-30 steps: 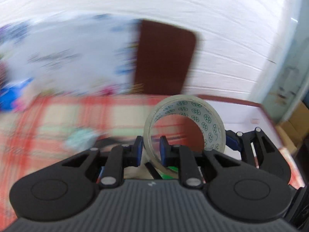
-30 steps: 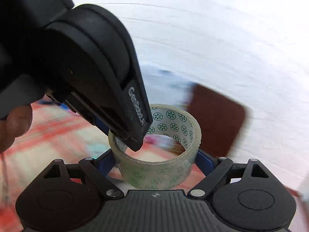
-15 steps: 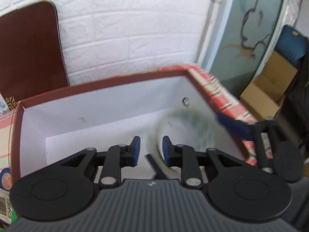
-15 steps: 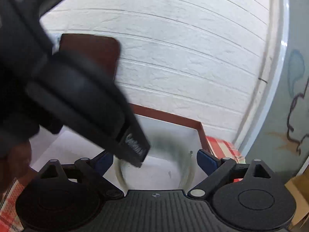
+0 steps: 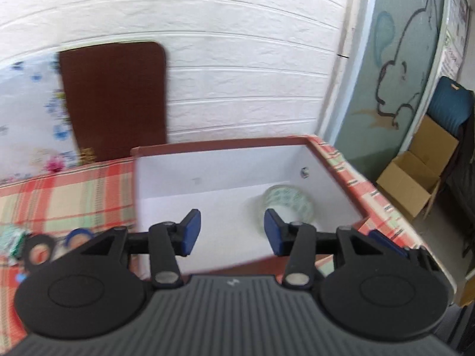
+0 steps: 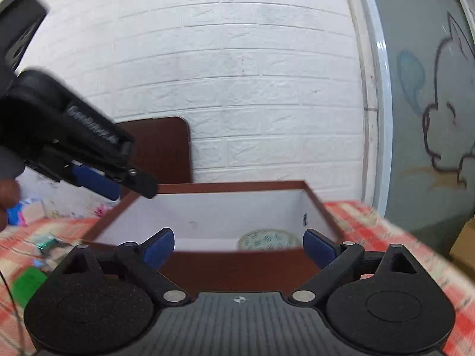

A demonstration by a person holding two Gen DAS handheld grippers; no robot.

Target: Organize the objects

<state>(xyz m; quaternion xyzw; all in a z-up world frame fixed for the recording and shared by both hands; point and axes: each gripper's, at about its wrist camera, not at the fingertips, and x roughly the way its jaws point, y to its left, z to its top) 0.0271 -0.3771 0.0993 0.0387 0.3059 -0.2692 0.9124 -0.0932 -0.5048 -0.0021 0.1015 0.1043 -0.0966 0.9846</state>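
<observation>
A clear tape roll (image 5: 289,203) with green flower print lies on the floor of the white-lined brown box (image 5: 207,175), near its right wall. It also shows in the right wrist view (image 6: 267,240) behind the box's front wall (image 6: 237,264). My left gripper (image 5: 231,231) is open and empty above the box's near side. My right gripper (image 6: 239,247) is open and empty, just in front of the box. The left gripper also shows in the right wrist view (image 6: 98,175), raised at the left.
The box stands on a red plaid cloth (image 5: 65,195) by the white brick wall. Black and blue tape rolls (image 5: 56,244) lie left of the box. A brown board (image 5: 115,101) leans on the wall. A cardboard box (image 5: 415,178) sits on the floor at right.
Both grippers held the tape roll a second ago, carried it right over the box, and let it go. It now lies in the box and both grippers are open and drawn back.
</observation>
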